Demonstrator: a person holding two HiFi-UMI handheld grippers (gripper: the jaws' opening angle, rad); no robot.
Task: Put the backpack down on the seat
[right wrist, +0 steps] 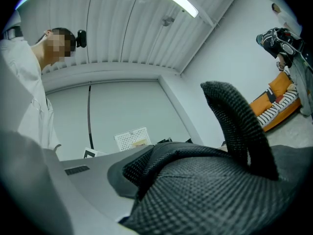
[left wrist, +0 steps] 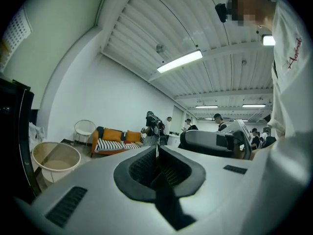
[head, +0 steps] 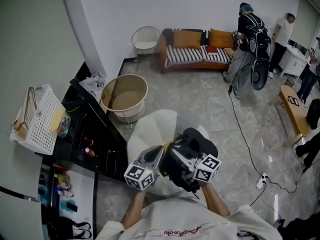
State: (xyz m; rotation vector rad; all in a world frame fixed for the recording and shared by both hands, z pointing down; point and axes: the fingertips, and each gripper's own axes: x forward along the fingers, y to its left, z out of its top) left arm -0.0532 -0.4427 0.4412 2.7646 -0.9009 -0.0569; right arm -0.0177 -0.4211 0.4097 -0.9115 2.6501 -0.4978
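The right claw [right wrist: 142, 173] is clamping shut on black mesh fabric of the backpack [head: 196, 143], which is hanging just under and ahead of both claws and bulging over the right one. The left claw [left wrist: 157, 155] is sitting closed just beside the right one. A thin dark strip is lying in its seam (possibly a strap, though I cannot tell), so it may be carrying nothing. If so, the whole load is hanging from one pinch of soft mesh, and the fabric could be slipping out as the bag swings. The white seat [head: 150, 126] is lying below and just ahead of the claws. Releasing off-centre is risking the pack rolling off its curved edge toward the beige tub [head: 124, 96], ahead and left of the claws.
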